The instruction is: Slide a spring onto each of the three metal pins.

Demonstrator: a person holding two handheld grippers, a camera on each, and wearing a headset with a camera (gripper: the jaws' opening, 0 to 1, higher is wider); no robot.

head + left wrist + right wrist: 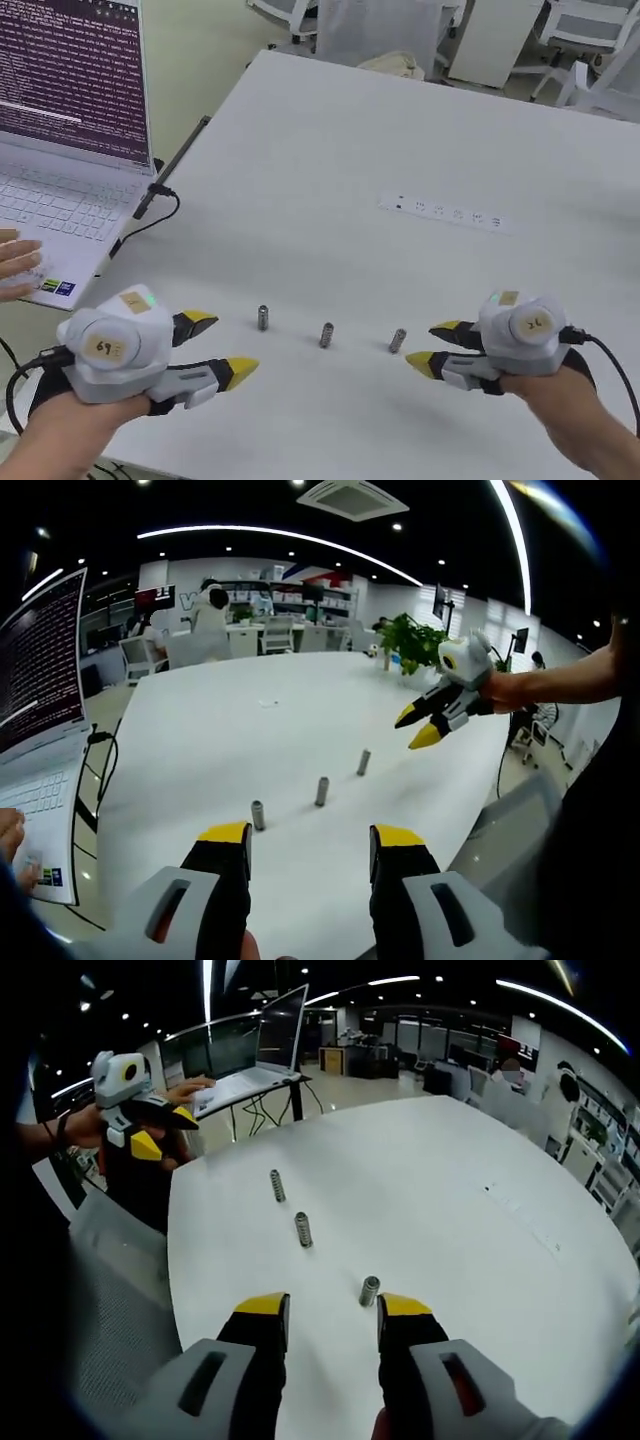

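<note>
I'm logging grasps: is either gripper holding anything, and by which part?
Nothing is held. The left gripper and the right gripper are both open, jaws empty, with the three pins standing free on the table.

Open-plan office: desks (pixel 258 630), swivel chairs (pixel 585 30), potted plant (pixel 408 640), ceiling air vent (pixel 345 497), open laptop (pixel 60 130).

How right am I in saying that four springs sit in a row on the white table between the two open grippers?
No: the head view shows three springs, not four, in a row on the white table between the open left gripper and right gripper.
</note>
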